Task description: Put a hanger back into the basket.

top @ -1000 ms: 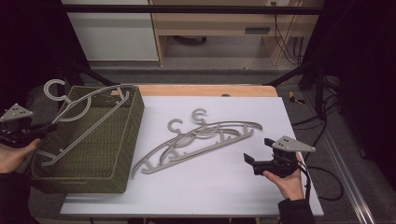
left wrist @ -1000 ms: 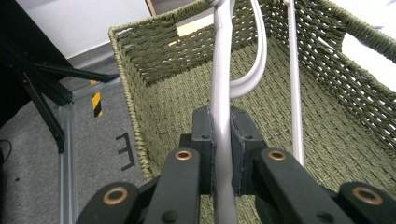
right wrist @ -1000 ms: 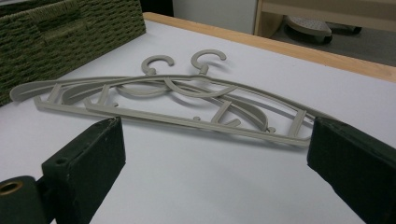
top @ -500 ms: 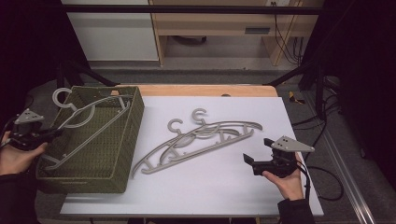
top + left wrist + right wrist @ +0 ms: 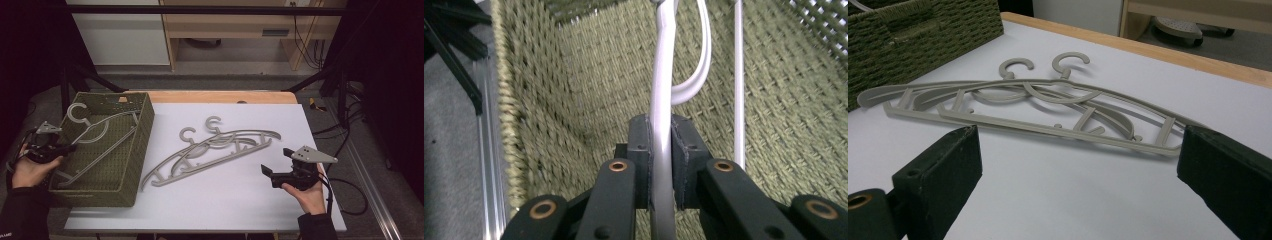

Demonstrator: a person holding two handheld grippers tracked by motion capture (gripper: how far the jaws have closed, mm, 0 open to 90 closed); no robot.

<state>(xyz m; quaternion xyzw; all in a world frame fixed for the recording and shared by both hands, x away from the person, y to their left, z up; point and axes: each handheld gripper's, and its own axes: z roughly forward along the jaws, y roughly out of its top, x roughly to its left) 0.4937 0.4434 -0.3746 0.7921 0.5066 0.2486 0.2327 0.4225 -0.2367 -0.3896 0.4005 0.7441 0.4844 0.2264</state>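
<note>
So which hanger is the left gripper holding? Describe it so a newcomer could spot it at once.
Find the green woven basket at the table's left end. One grey hanger lies slanted inside it, hook toward the far left corner, with the left gripper shut on its bar. Unlike the two overlapping hangers flat on the white mat, it sits alone in the basket.

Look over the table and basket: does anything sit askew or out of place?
Mildly. The hanger in the basket lies tilted, its hook poking above the woven basket's rim while the left gripper clamps its bar. The two hangers on the table lie overlapped, crossing each other. The right gripper waits open nearby. Nothing looks damaged.
</note>
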